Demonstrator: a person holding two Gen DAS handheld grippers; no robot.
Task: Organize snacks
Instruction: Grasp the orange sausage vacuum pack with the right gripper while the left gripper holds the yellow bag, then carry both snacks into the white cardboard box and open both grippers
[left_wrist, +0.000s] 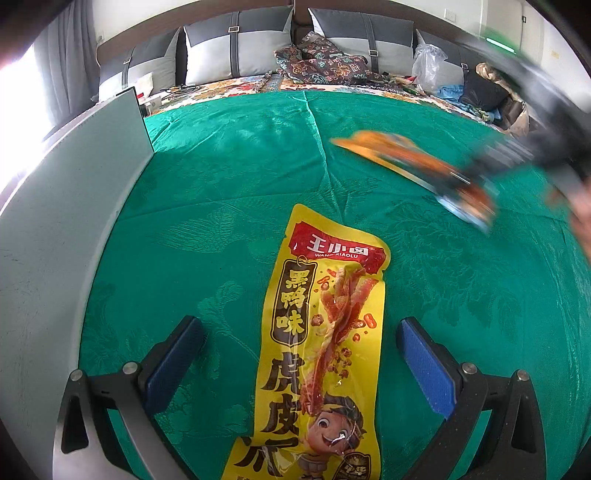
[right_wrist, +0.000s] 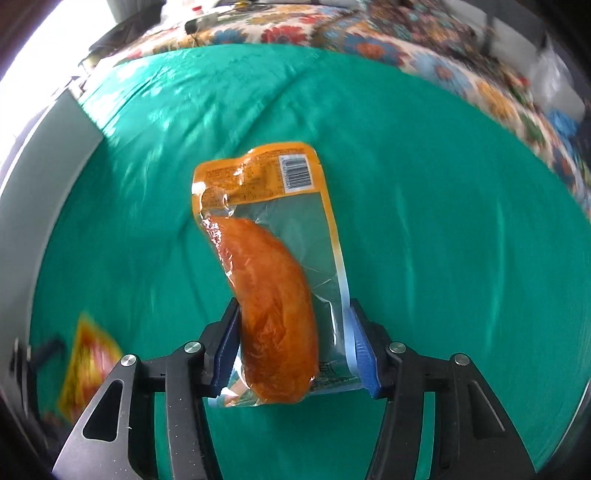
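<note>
Snacks split between the two grippers: yellow snack pack (left_wrist: 321, 347) lies flat on the green cloth (left_wrist: 221, 177) covering the desk, lengthwise between the spread fingers of the left gripper (left_wrist: 301, 350) — jaws wide apart, neither pad touching the pack. Right gripper (right_wrist: 295, 343) is clamped on the lower end of an orange-edged clear pouch (right_wrist: 273, 258), blue pads pressing both sides; pouch holds one orange-brown meat piece (right_wrist: 273, 306), barcode end pointing away from the gripper, held off the cloth. In the left wrist view the same pouch (left_wrist: 413, 166) shows blurred at upper right, well apart from the yellow pack. Grey panel (left_wrist: 74, 206) stands along the cloth's left edge. Containers — can't tell if any bin or tray is present. Grey cushions (left_wrist: 236, 48) and a floral spread (right_wrist: 280, 26) sit beyond the cloth.
</note>
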